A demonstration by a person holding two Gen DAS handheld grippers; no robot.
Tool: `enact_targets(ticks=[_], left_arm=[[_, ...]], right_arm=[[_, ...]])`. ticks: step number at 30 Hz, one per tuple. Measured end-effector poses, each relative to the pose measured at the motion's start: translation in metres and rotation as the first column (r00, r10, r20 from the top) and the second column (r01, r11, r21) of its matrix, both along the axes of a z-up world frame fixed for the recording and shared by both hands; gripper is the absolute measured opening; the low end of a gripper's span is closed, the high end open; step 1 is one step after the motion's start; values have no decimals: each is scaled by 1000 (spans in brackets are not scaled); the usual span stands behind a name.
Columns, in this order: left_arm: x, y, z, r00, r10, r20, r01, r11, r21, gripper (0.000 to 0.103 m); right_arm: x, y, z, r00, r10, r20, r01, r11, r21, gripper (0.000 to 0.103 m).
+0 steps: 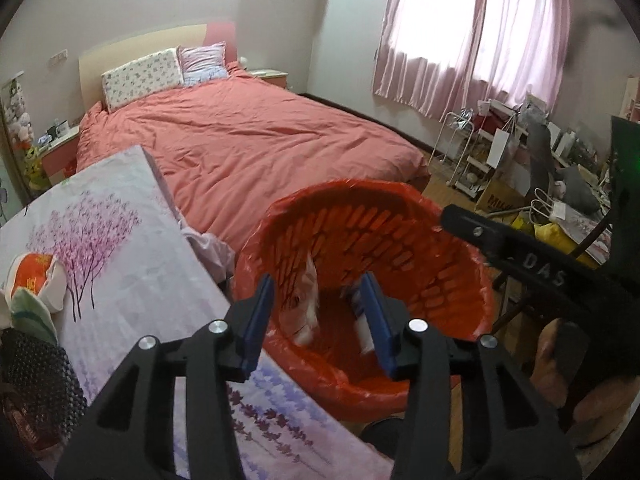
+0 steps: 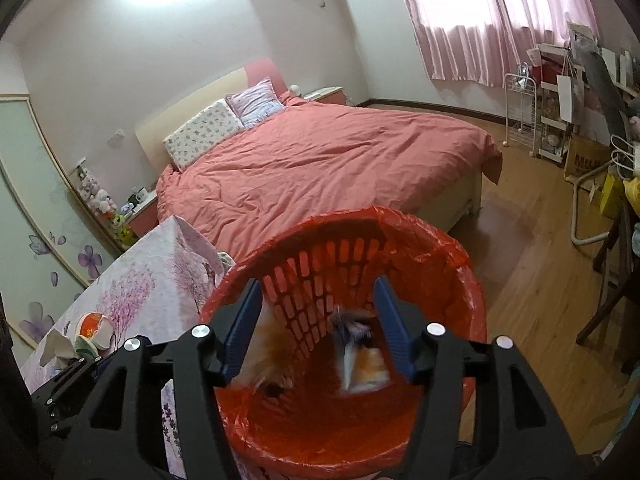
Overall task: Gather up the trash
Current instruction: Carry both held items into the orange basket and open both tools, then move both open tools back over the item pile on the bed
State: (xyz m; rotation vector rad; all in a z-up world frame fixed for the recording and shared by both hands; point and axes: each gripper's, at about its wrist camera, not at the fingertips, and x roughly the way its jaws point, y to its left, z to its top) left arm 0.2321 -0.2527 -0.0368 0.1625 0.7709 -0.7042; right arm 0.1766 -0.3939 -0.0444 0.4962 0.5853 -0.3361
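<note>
A red slatted bin lined with a red bag [image 1: 400, 240] [image 2: 432, 240] stands beside the table. Both grippers hover over its mouth. My left gripper [image 1: 320, 316] is open and empty; a blurred white wrapper [image 1: 306, 304] and a blue-and-white packet [image 1: 362, 328] lie inside the bin below it. My right gripper [image 2: 318, 328] is open and empty; a blurred orange-brown wrapper [image 2: 272, 356] and a blue, white and orange packet [image 2: 360, 360] are in the bin beneath it. More crumpled wrappers [image 1: 36, 284] [image 2: 90, 330] lie on the table.
A table with a floral cloth [image 1: 132, 264] [image 2: 160, 280] is to the left. A bed with a pink duvet [image 1: 248, 140] [image 2: 320, 160] lies behind. Shelves and clutter [image 1: 520, 160] fill the right side under a curtained window. A dark mesh object [image 1: 36, 380] sits at the table's near left.
</note>
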Motion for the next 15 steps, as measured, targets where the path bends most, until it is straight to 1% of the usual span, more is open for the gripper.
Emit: enact_targets(ticks=[4,7,9,15], left_arm=[[-3,15,3,999,33,26,-34,999,17,53],[-8,34,8,997,71,43,-72,997,26,57],[-14,44,11,994,95,60,-97,995,32,62],[-26,93,22,979,171,114,-177,983,41,67]], right_arm=[[-4,1,5,1000,-13,-14,13,999,-31,61],[-4,4,11,1000,-11,-14,10,999,-52,61],[-4,11,16,1000,2,-12,-3,998,-68,61],[-1,47,28,998,65,-12,-66,991,-113,61]])
